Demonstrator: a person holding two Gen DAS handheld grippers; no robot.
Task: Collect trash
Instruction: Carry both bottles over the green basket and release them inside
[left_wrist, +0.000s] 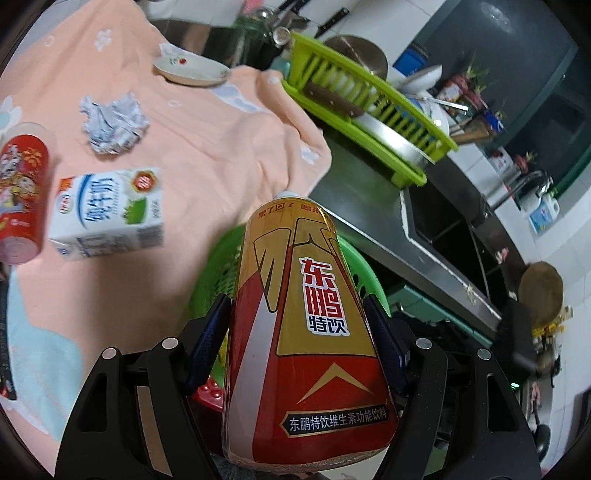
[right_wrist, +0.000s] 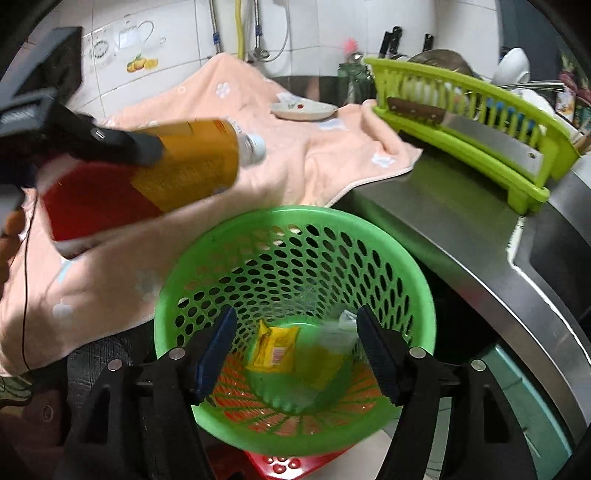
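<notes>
My left gripper (left_wrist: 295, 301) is shut on a gold-and-red drink bottle (left_wrist: 306, 332), its cap pointing away over the green perforated basket (left_wrist: 218, 266). From the right wrist view the same bottle (right_wrist: 177, 162) hangs up-left of the basket (right_wrist: 406, 251), with a black left finger (right_wrist: 122, 146) across it. My right gripper (right_wrist: 295, 317) stands open over the basket with nothing between its pads. Inside lie a yellow wrapper (right_wrist: 275, 349) and a blurred clear-and-yellow bag (right_wrist: 328, 354). A crumpled paper ball (left_wrist: 112, 123), a milk carton (left_wrist: 107, 210) and a red can (left_wrist: 20, 192) lie on the peach towel (left_wrist: 207, 147).
A small plate (left_wrist: 192, 70) sits at the towel's far edge. A lime dish rack (right_wrist: 461, 110) holding a cleaver (right_wrist: 480, 136) stands on the steel counter (right_wrist: 443, 221), with the sink (left_wrist: 443, 229) to the right. The basket rests on a red stool (right_wrist: 284, 465).
</notes>
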